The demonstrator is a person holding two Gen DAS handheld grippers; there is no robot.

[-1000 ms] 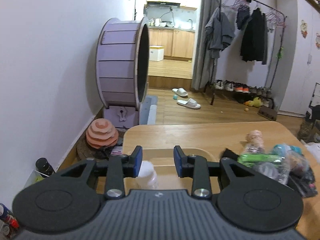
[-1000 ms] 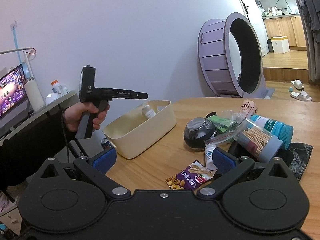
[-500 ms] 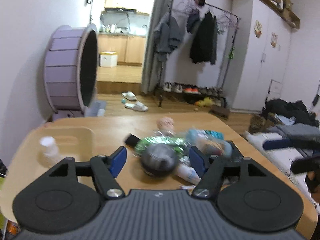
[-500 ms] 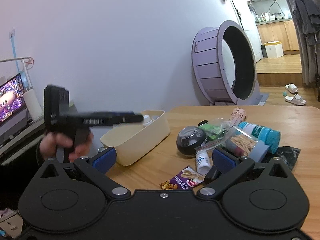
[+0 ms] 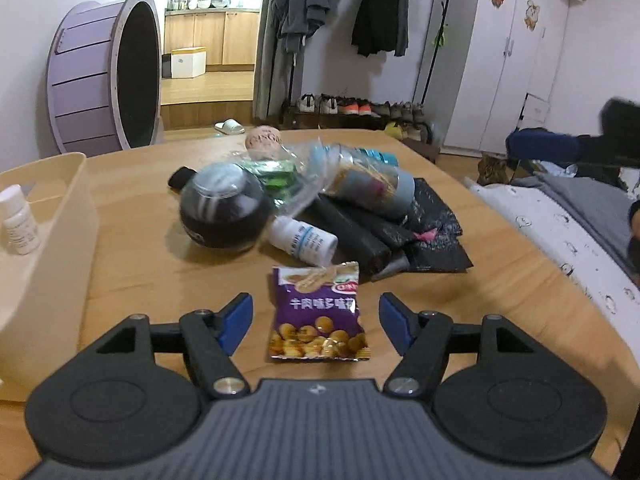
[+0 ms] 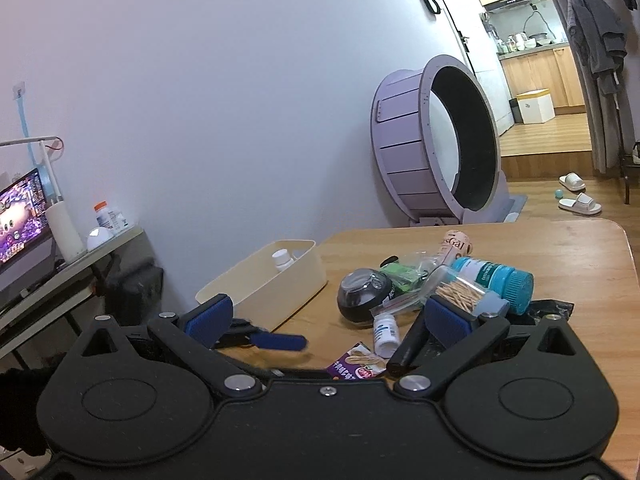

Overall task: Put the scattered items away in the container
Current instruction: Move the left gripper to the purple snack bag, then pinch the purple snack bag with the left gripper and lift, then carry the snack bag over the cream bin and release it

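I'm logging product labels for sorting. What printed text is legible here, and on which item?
"牛肉味多味花": purple snack packet.
"sGa": pink tube, partly hidden.
White bottle on the table, white bottle in the beige container, teal bottle: print too small to read.

I see the cream container [image 5: 60,216] at the bench's left edge, one white bottle [image 5: 18,220] upright inside. Purple snack packet [image 5: 318,316] lies flat near the front edge; the black ball [image 5: 220,210] sits mid-bench.

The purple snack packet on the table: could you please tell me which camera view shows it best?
The left wrist view: the purple snack packet lies flat and whole on the table, straight ahead of the open left claw. In the right wrist view only its top corner shows above the claw's body.
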